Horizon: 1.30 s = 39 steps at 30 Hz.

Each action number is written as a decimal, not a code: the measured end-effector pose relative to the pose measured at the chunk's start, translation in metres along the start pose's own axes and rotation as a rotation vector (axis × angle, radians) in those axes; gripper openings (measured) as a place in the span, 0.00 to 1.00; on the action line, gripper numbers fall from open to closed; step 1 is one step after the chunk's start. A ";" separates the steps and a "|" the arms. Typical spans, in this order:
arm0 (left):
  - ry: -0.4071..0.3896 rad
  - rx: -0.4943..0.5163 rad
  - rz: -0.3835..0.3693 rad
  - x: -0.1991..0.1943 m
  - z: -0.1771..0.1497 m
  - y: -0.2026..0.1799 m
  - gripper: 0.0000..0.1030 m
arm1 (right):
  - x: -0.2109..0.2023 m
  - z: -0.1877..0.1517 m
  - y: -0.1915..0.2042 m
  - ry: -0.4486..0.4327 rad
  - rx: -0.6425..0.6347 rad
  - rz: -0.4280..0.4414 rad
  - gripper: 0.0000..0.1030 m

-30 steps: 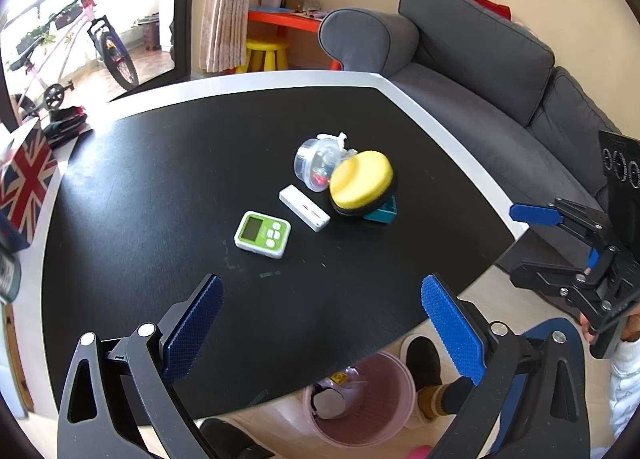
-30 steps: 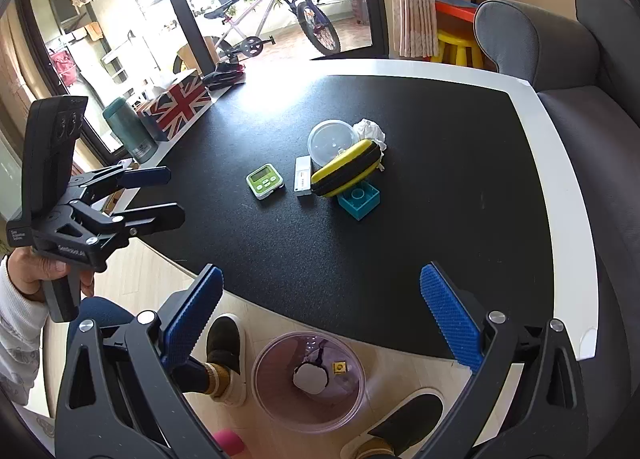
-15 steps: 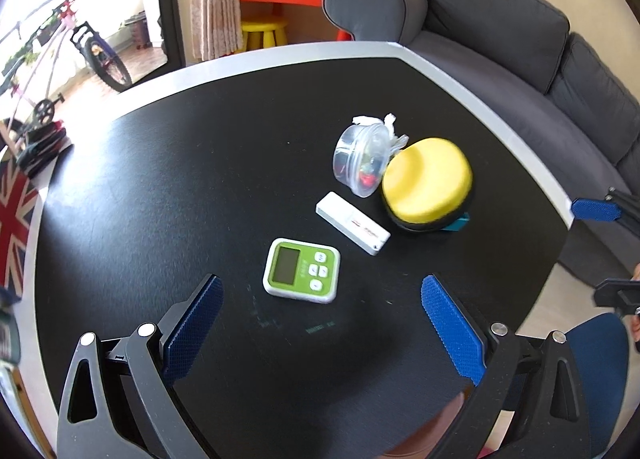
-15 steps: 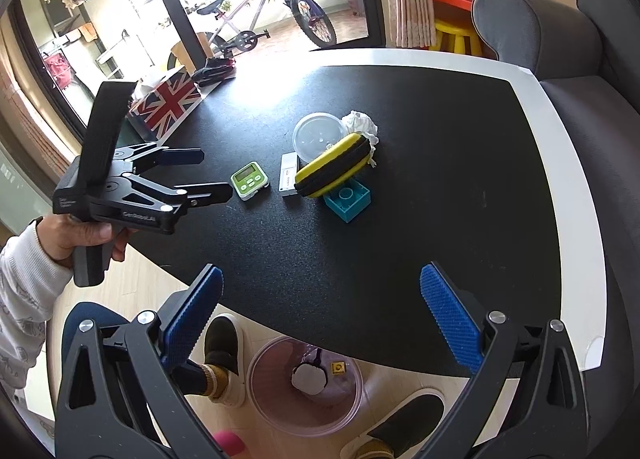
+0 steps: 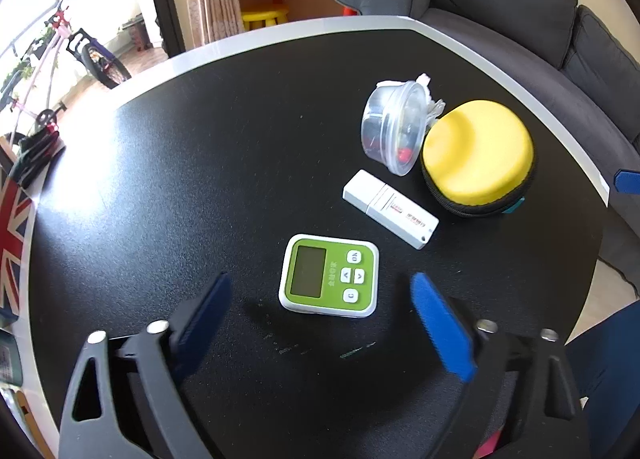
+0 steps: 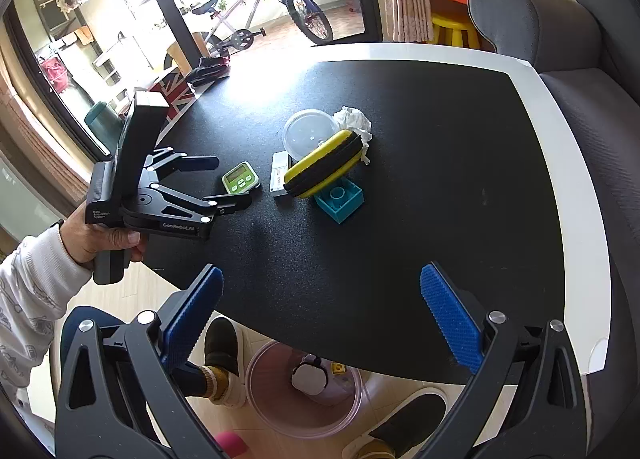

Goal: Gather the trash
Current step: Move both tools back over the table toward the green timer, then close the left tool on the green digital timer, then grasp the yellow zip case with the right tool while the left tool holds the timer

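On the black table (image 5: 200,179) lie a green timer (image 5: 329,275), a white stick (image 5: 390,209), a clear plastic tub (image 5: 390,131) on its side with crumpled white tissue (image 6: 354,123) behind it, and a yellow zip case (image 5: 478,155) resting on a teal brick (image 6: 339,198). My left gripper (image 5: 320,299) is open, just short of the timer, its fingers either side of it; it also shows in the right wrist view (image 6: 224,183). My right gripper (image 6: 320,299) is open and empty over the table's near edge. A pink bin (image 6: 304,391) with trash stands on the floor below.
A grey sofa (image 5: 520,19) runs along the table's right side. A Union Jack box (image 5: 12,227) and a dark cup (image 6: 102,121) stand at the table's left edge. The person's feet (image 6: 222,355) flank the bin. A bicycle (image 6: 260,7) stands beyond the window.
My left gripper has moved forward and down over the table, from above the bin to the green timer. The right gripper has barely moved.
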<state>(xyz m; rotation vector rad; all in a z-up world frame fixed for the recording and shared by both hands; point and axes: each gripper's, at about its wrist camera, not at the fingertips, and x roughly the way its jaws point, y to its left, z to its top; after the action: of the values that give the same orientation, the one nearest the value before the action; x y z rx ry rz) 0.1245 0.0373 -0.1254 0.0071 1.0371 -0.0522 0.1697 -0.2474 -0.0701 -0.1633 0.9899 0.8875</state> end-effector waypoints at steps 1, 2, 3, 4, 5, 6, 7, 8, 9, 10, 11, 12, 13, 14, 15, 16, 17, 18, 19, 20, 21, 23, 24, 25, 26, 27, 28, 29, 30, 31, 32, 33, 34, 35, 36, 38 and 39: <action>-0.005 0.001 0.004 -0.001 -0.001 0.000 0.79 | 0.000 0.000 0.000 -0.001 0.001 0.000 0.95; -0.006 0.000 0.008 0.001 0.000 -0.001 0.78 | 0.000 0.000 0.000 -0.002 0.002 0.000 0.95; -0.009 -0.002 0.012 0.001 -0.001 -0.001 0.76 | 0.000 0.000 0.000 -0.002 0.003 0.001 0.95; -0.012 -0.003 0.016 0.000 -0.001 -0.001 0.72 | 0.000 0.000 0.000 -0.001 0.003 0.001 0.95; -0.016 -0.003 0.026 0.000 -0.001 -0.001 0.69 | 0.000 0.000 0.000 -0.001 0.001 0.000 0.95; -0.019 0.000 0.030 -0.001 -0.002 -0.001 0.65 | 0.000 0.000 0.000 0.000 0.001 0.000 0.95; -0.021 0.000 0.029 -0.002 -0.002 -0.001 0.61 | 0.000 0.000 0.000 0.000 0.000 0.000 0.95; -0.023 0.002 0.029 -0.003 -0.003 -0.002 0.58 | 0.000 0.000 0.001 0.000 -0.001 0.000 0.95; -0.026 0.005 0.028 -0.004 -0.003 -0.003 0.50 | 0.000 0.001 0.001 -0.001 -0.003 0.001 0.95; -0.027 0.006 0.026 -0.004 -0.002 -0.004 0.46 | 0.001 0.001 0.002 -0.002 -0.004 0.002 0.95; -0.026 0.005 0.028 -0.005 -0.002 -0.005 0.46 | 0.001 0.001 0.002 -0.003 -0.004 0.003 0.95; -0.024 0.003 0.027 -0.005 -0.003 -0.005 0.46 | 0.003 0.002 0.002 -0.002 -0.004 0.001 0.95; -0.022 0.002 0.026 -0.005 -0.002 -0.005 0.46 | 0.005 0.003 0.002 0.003 -0.002 -0.002 0.95; -0.020 0.000 0.024 -0.005 -0.002 -0.004 0.46 | 0.005 0.003 0.001 0.003 -0.001 -0.003 0.95; -0.020 -0.003 0.022 -0.005 -0.001 -0.003 0.46 | 0.006 0.004 0.001 0.001 -0.003 -0.003 0.95; -0.020 -0.006 0.021 -0.006 -0.001 -0.003 0.46 | 0.006 0.005 0.001 -0.002 -0.006 -0.005 0.95; -0.020 -0.010 0.021 -0.007 -0.002 -0.002 0.46 | 0.006 0.006 0.000 -0.002 -0.007 -0.008 0.95; -0.023 -0.015 0.020 -0.008 -0.002 -0.002 0.46 | 0.007 0.008 0.000 -0.002 -0.006 -0.008 0.95; -0.025 -0.020 0.018 -0.009 0.000 -0.001 0.46 | 0.008 0.009 -0.001 -0.002 -0.005 -0.008 0.95; -0.028 -0.031 0.015 -0.013 0.000 0.000 0.46 | 0.008 0.011 -0.001 -0.003 -0.006 -0.009 0.95; -0.031 -0.035 0.013 -0.014 0.001 0.002 0.46 | 0.009 0.013 -0.001 -0.003 -0.007 -0.010 0.95; -0.042 -0.045 0.010 -0.022 0.003 0.003 0.46 | 0.010 0.018 -0.002 -0.008 -0.007 -0.010 0.95; -0.048 -0.050 0.009 -0.026 0.004 0.003 0.46 | 0.010 0.021 -0.002 -0.011 -0.004 -0.011 0.95; -0.052 -0.055 0.009 -0.028 0.005 0.004 0.46 | 0.011 0.023 -0.003 -0.013 -0.002 -0.011 0.95; -0.055 -0.060 0.009 -0.031 0.005 0.005 0.46 | 0.012 0.026 -0.003 -0.015 0.000 -0.012 0.95; -0.057 -0.062 0.009 -0.034 0.005 0.005 0.46 | 0.013 0.029 -0.004 -0.017 0.002 -0.013 0.95; -0.061 -0.063 0.012 -0.038 0.005 0.005 0.46 | 0.014 0.031 -0.004 -0.019 0.004 -0.015 0.95; -0.063 -0.066 0.011 -0.039 0.006 0.006 0.46 | 0.016 0.034 -0.005 -0.019 0.007 -0.017 0.95; -0.067 -0.070 0.009 -0.042 0.006 0.007 0.46 | 0.018 0.037 -0.005 -0.020 0.010 -0.020 0.95; -0.072 -0.073 0.010 -0.045 0.006 0.007 0.46 | 0.020 0.039 -0.005 -0.020 0.012 -0.023 0.95; -0.075 -0.075 0.011 -0.047 0.007 0.007 0.46 | 0.022 0.042 -0.006 -0.019 0.016 -0.027 0.95; -0.080 -0.078 0.008 -0.050 0.007 0.008 0.46 | 0.024 0.045 -0.007 -0.018 0.018 -0.028 0.95; -0.083 -0.079 0.006 -0.052 0.007 0.008 0.46 | 0.026 0.047 -0.008 -0.017 0.022 -0.026 0.95; -0.087 -0.080 0.007 -0.055 0.007 0.007 0.46 | 0.028 0.050 -0.009 -0.014 0.030 -0.023 0.95; -0.090 -0.079 0.005 -0.056 0.007 0.007 0.46 | 0.032 0.053 -0.011 -0.010 0.041 -0.022 0.95; -0.096 -0.081 0.001 -0.059 0.007 0.006 0.46 | 0.036 0.056 -0.014 0.001 0.059 -0.012 0.95; -0.097 -0.082 0.000 -0.060 0.007 0.006 0.46 | 0.039 0.058 -0.015 0.008 0.068 -0.007 0.95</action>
<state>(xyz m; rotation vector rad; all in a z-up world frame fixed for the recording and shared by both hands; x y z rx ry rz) 0.1004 0.0458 -0.0706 -0.0699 0.9415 -0.0098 0.2284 -0.2060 -0.0717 -0.1131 1.0245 0.8462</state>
